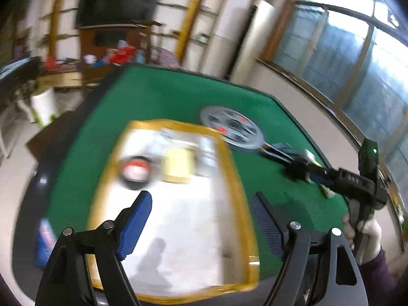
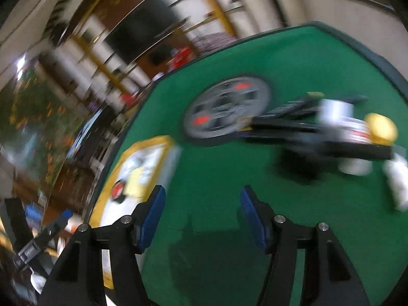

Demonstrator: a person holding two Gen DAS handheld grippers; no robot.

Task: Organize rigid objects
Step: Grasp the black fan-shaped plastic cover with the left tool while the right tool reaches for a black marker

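Note:
A white tray with a yellow rim (image 1: 237, 178) lies on the green table (image 1: 165, 97). It holds a round black and red object (image 1: 135, 172) and a pale yellow box (image 1: 178, 164). A grey disc with red marks (image 1: 230, 127) lies on the cloth beyond the tray, with dark flat items (image 1: 285, 150) beside it. My left gripper (image 1: 201, 219) is open and empty above the tray. My right gripper (image 2: 201, 214) is open and empty above bare cloth; it also shows in the left wrist view (image 1: 306, 170). In the right wrist view the disc (image 2: 224, 109), a yellow-capped jar (image 2: 362, 130) and the tray (image 2: 150, 142) are blurred.
A white bottle (image 2: 397, 186) lies at the right on the cloth. A blue packet (image 1: 44, 239) lies at the table's left edge. Shelves, a dark screen (image 1: 117, 5) and windows (image 1: 357, 58) stand beyond the table.

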